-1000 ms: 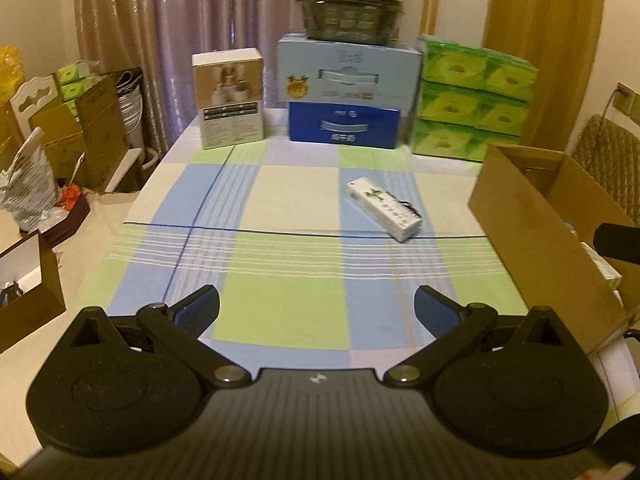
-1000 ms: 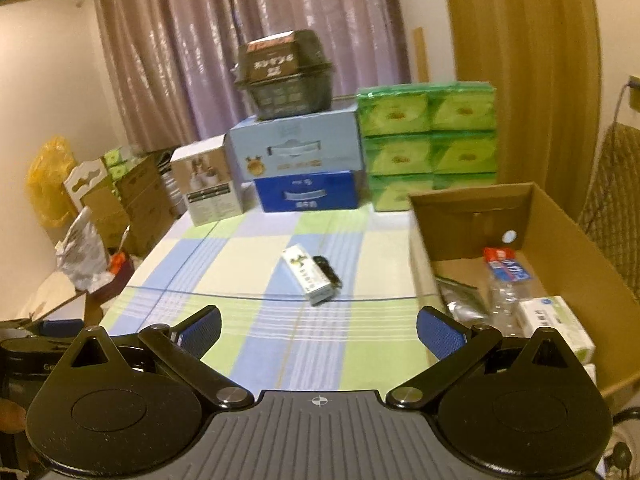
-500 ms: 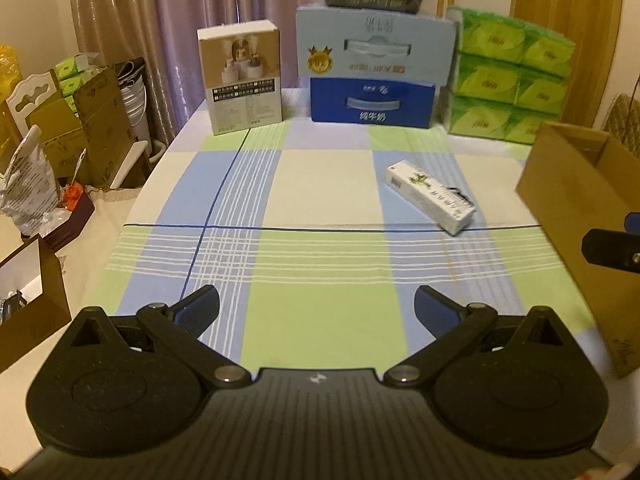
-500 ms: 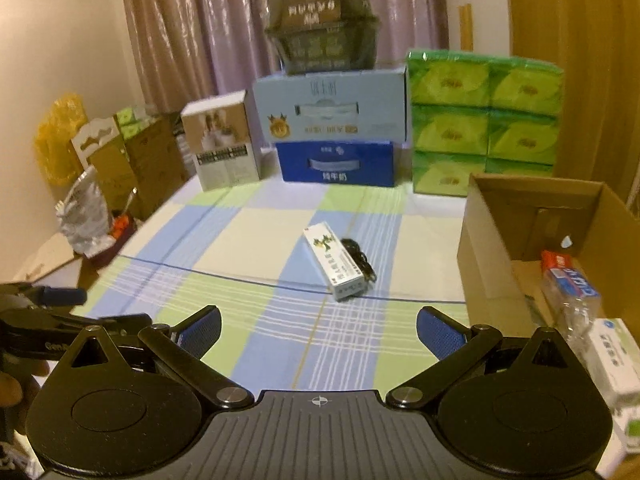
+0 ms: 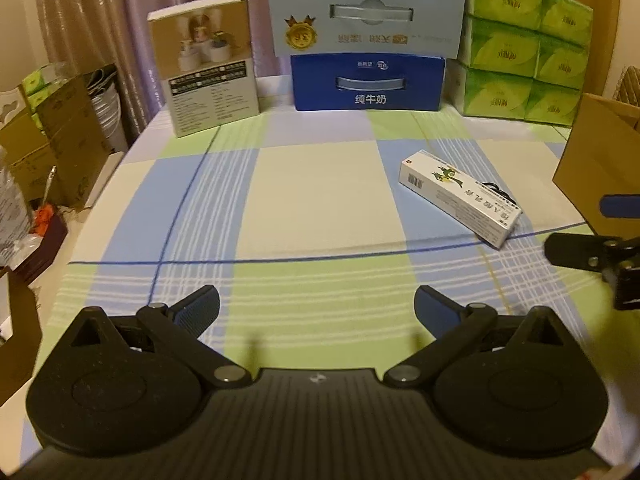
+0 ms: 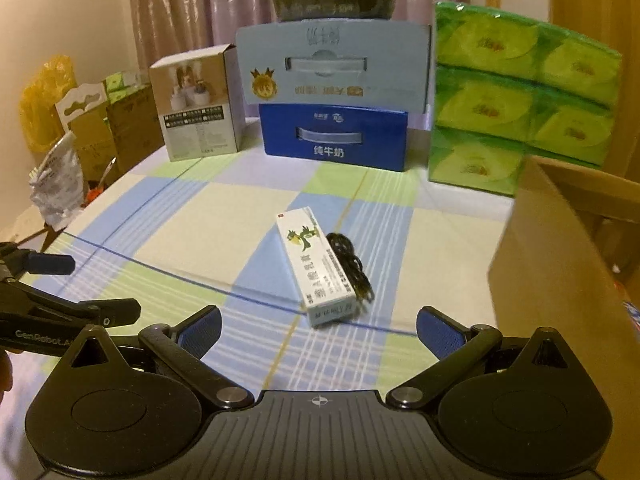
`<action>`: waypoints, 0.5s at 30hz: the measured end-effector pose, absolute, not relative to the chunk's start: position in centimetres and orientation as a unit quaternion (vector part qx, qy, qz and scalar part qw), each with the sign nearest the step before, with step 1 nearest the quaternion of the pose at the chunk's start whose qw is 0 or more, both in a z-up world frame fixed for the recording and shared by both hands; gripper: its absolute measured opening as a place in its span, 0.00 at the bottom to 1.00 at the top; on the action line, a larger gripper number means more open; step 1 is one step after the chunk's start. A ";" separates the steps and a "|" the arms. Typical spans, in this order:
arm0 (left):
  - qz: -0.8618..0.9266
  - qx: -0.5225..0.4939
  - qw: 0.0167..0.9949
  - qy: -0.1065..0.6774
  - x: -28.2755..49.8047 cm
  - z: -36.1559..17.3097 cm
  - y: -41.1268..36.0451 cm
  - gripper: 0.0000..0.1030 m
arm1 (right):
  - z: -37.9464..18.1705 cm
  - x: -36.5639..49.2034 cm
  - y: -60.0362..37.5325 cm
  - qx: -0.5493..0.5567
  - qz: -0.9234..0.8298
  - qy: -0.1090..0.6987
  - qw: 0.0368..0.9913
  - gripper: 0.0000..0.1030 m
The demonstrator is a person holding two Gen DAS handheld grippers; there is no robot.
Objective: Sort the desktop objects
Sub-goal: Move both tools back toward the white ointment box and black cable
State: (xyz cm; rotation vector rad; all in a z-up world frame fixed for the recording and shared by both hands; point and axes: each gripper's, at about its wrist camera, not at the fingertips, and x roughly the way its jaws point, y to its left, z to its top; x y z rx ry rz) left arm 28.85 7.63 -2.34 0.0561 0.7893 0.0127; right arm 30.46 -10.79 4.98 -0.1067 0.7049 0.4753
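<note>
— How many things are lying loose on the tabletop [image 5: 320,200]?

— Two: one long white carton [image 6: 316,268] and one black coiled cord [image 6: 350,268] touching its right side. Along the far edge are standing three boxes and one stack of green tissue packs [image 6: 516,100]. One open cardboard box [image 6: 560,256] is sitting at the right edge.

— What is the carton looking like?

— Narrow and white, showing a green plant picture, dark print and a barcode, lying flat near the middle, angled.

— And the grippers?

— The left gripper [image 5: 316,308] and the right gripper [image 6: 318,326] are both hovering with fingers spread wide, holding nothing. Compared with a second ago, both are sitting lower and closer to the carton, which is staying put.
</note>
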 end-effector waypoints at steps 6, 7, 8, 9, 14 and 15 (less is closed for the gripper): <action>0.000 0.056 0.924 0.379 31.2 -3.5 7.5 0.99 | 2.7 33.8 -9.7 -0.080 0.237 0.344 0.905 0.98; 0.003 0.063 0.924 0.377 31.5 -3.7 7.6 0.99 | 2.3 34.2 -9.6 -0.085 0.237 0.342 0.905 0.98; 0.008 0.066 0.924 0.376 31.7 -3.8 7.7 0.99 | 2.0 34.6 -9.4 -0.088 0.237 0.341 0.906 0.98; 0.011 0.066 0.924 0.377 31.7 -4.0 7.9 0.99 | 1.7 35.1 -9.3 -0.088 0.238 0.339 0.906 0.96; 0.006 0.055 0.923 0.382 31.8 -4.4 8.3 0.99 | 0.2 37.2 -8.5 -0.104 0.247 0.334 0.904 0.85; 0.007 0.055 0.922 0.383 31.8 -4.4 8.3 0.99 | -0.1 37.5 -8.3 -0.110 0.250 0.333 0.902 0.83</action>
